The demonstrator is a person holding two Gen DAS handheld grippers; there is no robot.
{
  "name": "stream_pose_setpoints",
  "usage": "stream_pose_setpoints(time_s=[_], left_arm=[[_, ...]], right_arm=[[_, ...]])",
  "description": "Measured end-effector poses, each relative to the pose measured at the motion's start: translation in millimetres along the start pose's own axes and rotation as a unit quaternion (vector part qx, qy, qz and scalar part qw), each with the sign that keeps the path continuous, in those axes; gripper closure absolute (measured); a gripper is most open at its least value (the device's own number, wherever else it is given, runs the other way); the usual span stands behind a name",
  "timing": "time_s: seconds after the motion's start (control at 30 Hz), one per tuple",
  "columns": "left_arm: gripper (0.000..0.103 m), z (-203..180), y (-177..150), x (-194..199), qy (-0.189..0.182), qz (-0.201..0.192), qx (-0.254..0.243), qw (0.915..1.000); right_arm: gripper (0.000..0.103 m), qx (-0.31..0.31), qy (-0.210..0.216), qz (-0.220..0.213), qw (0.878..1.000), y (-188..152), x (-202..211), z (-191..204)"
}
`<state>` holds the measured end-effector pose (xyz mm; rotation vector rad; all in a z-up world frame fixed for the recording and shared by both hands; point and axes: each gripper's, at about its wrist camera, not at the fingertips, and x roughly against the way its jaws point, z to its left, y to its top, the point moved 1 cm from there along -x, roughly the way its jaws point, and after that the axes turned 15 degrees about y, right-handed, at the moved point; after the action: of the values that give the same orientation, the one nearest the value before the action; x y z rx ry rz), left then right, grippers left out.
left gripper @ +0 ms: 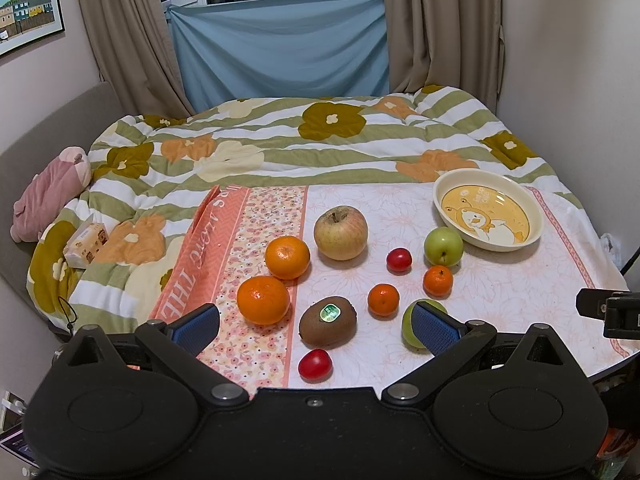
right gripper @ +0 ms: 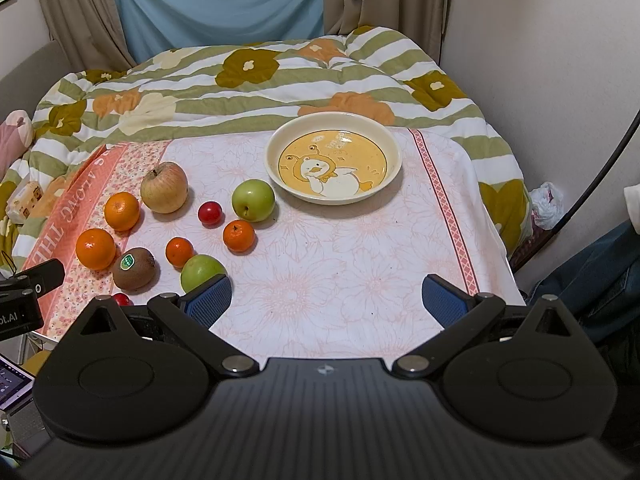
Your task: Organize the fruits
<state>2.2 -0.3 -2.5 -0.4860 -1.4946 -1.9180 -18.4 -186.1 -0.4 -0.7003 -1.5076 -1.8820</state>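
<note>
The fruits lie loose on a white cloth printed with pale pink flowers [right gripper: 340, 264], left of centre in the right wrist view. A round yellow-pink apple with a stem dimple [right gripper: 164, 187] sits furthest back, two large glossy oranges with pebbled skin [right gripper: 122, 211] [right gripper: 95, 249] to its left. A fuzzy brown oval kiwi [right gripper: 133, 269] carries a green sticker whose print is too small to read. Two smooth green apples [right gripper: 253, 200] [right gripper: 202, 273], two small mandarins [right gripper: 239, 235] [right gripper: 179, 251] and two shiny red cherry tomatoes [right gripper: 210, 213] [left gripper: 315, 365] fill the gaps. In the upper middle stands a shallow cream ceramic bowl with a cartoon duck on yellow inside [right gripper: 394, 168], holding nothing. The cloth's orange border at left shows upside-down letters reading "THE". Behind lies a quilted blanket striped green and white with flowers [right gripper: 248, 80].

The left gripper [left gripper: 316, 326] has its blue ribbed pads spread wide above the kiwi, grasping nothing. The right gripper [right gripper: 326, 300] is likewise spread wide over bare cloth.
</note>
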Motion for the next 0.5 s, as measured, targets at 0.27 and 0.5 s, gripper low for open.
stream_pose_setpoints(time_s=[0.27, 0.5], left_arm=[[0.0, 2.4, -0.4, 1.9, 0.002, -0.002, -0.001, 1.0], [0.0, 5.4, 1.4, 8.0, 0.004, -0.007, 0.008, 0.9999]], right_arm=[[0.0, 0.002, 0.001, -0.001, 1.0, 0.6, 1.3, 0.0], [0.0, 0.018, 0.013, -0.002, 1.0, 6.1, 5.3, 4.5]])
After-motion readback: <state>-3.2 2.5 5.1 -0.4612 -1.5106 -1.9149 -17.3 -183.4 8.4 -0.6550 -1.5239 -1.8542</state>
